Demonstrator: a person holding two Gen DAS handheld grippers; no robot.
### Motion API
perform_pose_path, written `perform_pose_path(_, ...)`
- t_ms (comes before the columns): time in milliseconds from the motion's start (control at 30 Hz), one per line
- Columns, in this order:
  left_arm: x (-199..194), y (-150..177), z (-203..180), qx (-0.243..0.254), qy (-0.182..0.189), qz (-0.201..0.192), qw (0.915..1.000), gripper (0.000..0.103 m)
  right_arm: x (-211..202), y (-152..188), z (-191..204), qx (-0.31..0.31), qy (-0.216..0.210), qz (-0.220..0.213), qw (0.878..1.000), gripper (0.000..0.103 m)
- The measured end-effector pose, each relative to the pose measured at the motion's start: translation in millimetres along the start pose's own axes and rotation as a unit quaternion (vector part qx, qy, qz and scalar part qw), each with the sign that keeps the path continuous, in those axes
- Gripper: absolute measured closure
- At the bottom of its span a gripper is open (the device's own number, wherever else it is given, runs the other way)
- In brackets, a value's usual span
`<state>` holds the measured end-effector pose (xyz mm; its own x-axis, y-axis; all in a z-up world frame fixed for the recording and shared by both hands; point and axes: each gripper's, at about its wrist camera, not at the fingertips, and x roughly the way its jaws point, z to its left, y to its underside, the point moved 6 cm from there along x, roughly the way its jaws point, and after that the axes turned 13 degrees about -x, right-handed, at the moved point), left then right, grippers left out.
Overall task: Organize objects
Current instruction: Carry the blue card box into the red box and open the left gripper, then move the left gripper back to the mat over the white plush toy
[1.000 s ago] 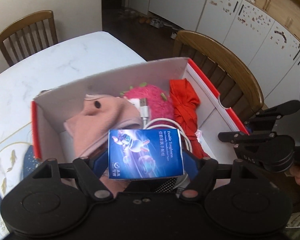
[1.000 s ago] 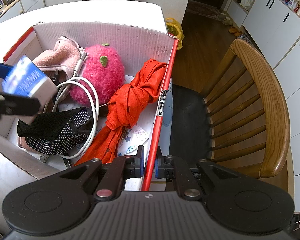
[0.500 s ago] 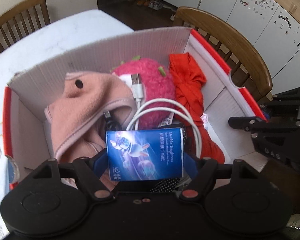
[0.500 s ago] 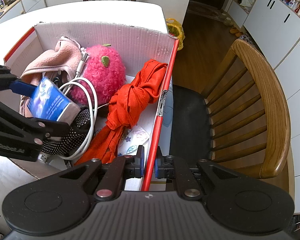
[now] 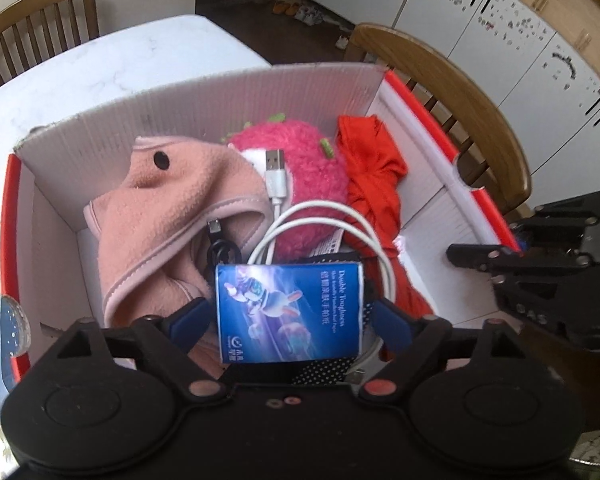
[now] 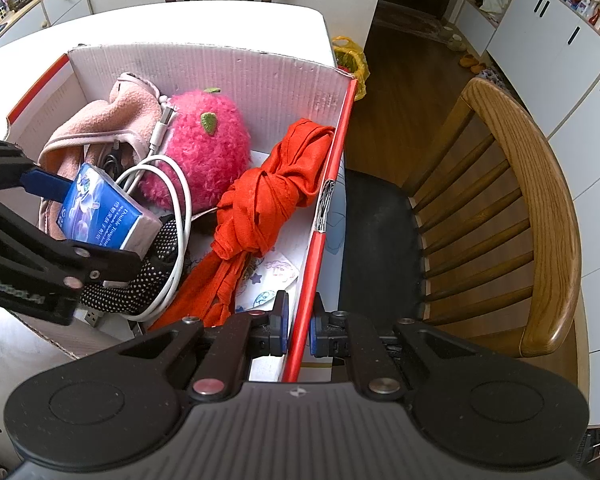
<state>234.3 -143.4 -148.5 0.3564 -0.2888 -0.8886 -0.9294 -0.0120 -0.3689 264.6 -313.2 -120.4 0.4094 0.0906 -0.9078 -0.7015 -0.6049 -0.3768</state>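
My left gripper is inside the cardboard box, and its jaws now stand a little apart from the blue tissue pack, which lies on the black dotted cloth. The pack also shows in the right wrist view. My right gripper is shut on the box's red right wall. In the box lie a pink fleece hat, a pink plush toy, a white USB cable and a knotted red cloth.
The box stands on a white marble table. A wooden armchair stands right beside the box. Another wooden chair is at the table's far side. White cabinets line the wall behind.
My left gripper lowered the tissue pack into the box onto the dotted cloth, and its jaws have spread apart from the pack. My right gripper has stayed clamped on the box wall.
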Motion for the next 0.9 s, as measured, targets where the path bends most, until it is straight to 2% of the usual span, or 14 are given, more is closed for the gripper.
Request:
perform_pose_path(200,-24.3,0.2,2.9,-0.005,0.007,-0.027,0.9996,0.014,0.2,-2.2,2.5,0.002,-0.003,-0.001,1.000,0.094)
perform_pose_path(367,-58.1,-1.6,17.5,-0.022,0.003,-0.073,0.9971,0.014,0.1,-2.3,2.8,0.001,-0.003,-0.001,1.000,0.094)
perform_pose_path(467,-78.5,-4.5,31.6,-0.031,-0.003,-0.105,0.9940,0.008,0.3,-2.8,3.7,0.001,-0.004,-0.001,1.000,0.093)
perform_pose_path(600,-102.5,-3.6,62.4,-0.045,-0.030,-0.141,0.9885,0.005,1.5,-1.7,0.3,0.001,0.005,0.001,1.000,0.094)
perform_pose_path(800,-118.3,1.8,117.1,-0.078,-0.087,-0.160,0.9801,0.004,1.6,2.7,-3.9,0.005,0.011,0.006,1.000,0.094)
perform_pose_path(900,-121.0,5.3,139.5,-0.077,-0.103,-0.164,0.9782,0.001,1.4,1.8,-1.7,0.005,0.012,0.008,1.000,0.094)
